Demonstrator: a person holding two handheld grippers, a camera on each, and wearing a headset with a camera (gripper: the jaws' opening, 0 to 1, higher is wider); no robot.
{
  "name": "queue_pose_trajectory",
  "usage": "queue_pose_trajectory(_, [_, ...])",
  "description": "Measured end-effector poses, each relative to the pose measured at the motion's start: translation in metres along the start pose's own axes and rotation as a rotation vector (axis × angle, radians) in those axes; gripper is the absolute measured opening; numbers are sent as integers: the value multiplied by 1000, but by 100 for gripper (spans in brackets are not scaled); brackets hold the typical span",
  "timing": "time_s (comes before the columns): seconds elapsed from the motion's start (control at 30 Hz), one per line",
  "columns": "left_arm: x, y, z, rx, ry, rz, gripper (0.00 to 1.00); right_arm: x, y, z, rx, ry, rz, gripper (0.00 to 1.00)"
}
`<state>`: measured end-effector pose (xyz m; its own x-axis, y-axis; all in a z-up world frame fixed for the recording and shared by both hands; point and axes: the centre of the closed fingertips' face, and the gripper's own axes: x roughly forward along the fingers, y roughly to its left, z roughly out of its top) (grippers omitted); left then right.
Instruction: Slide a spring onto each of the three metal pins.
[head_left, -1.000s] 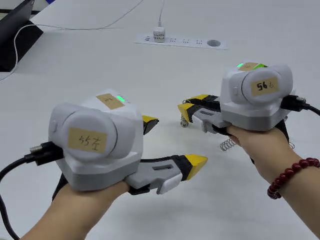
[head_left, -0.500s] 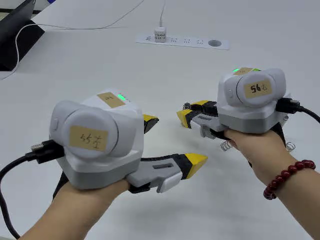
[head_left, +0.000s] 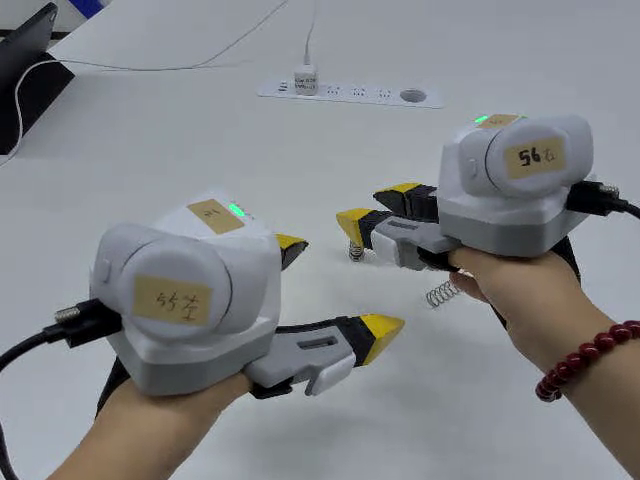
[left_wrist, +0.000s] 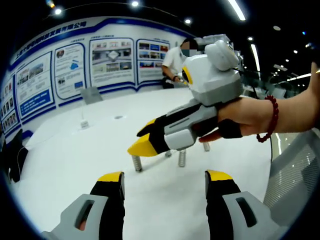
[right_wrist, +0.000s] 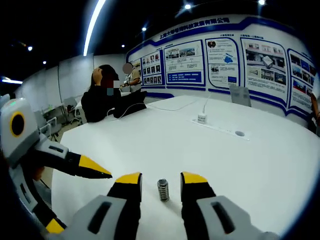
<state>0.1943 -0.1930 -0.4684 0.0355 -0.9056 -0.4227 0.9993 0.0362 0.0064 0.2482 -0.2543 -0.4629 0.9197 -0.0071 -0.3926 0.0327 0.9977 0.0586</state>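
Note:
A short upright pin with a spring coiled on it (head_left: 356, 250) (right_wrist: 162, 189) stands on the white table, just below and between the yellow tips of my right gripper (head_left: 372, 205) (right_wrist: 161, 179), which is open and not touching it. In the left gripper view that pin (left_wrist: 136, 163) stands under the right gripper's tip (left_wrist: 142, 148), and two more upright pins (left_wrist: 182, 157) stand behind it. A loose spring (head_left: 440, 292) lies on the table under my right hand. My left gripper (head_left: 338, 286) (left_wrist: 165, 176) is open and holds nothing, nearer to me and to the left.
A white power strip (head_left: 340, 92) with a plugged-in charger (head_left: 304, 76) lies at the far side of the table. A dark object (head_left: 30, 60) sits at the far left corner. People sit at the table's far end (right_wrist: 107, 95). Wall posters hang behind.
The right gripper dipped slightly, then rose again, staying over the pin. The head view has shifted a little. The left gripper has hardly moved.

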Motion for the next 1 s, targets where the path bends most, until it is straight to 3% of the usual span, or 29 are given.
queue_pose_trajectory(0.3, [7,-12,4,-23,-23,-24,63,-28,-10,4,12,-7,-31,37])
queue_pose_trajectory(0.57, [14,-18,5,30,-2,-32,61,-54,-16,9,23,-36,-62,40])
queue_pose_trajectory(0.87, [29,-28,6,70,16,-78,57,-82,-23,4,3,-40,-94,43])
queue_pose_trajectory(1.0, [39,-32,4,89,32,-87,54,-94,-30,-2,28,-41,-114,43])
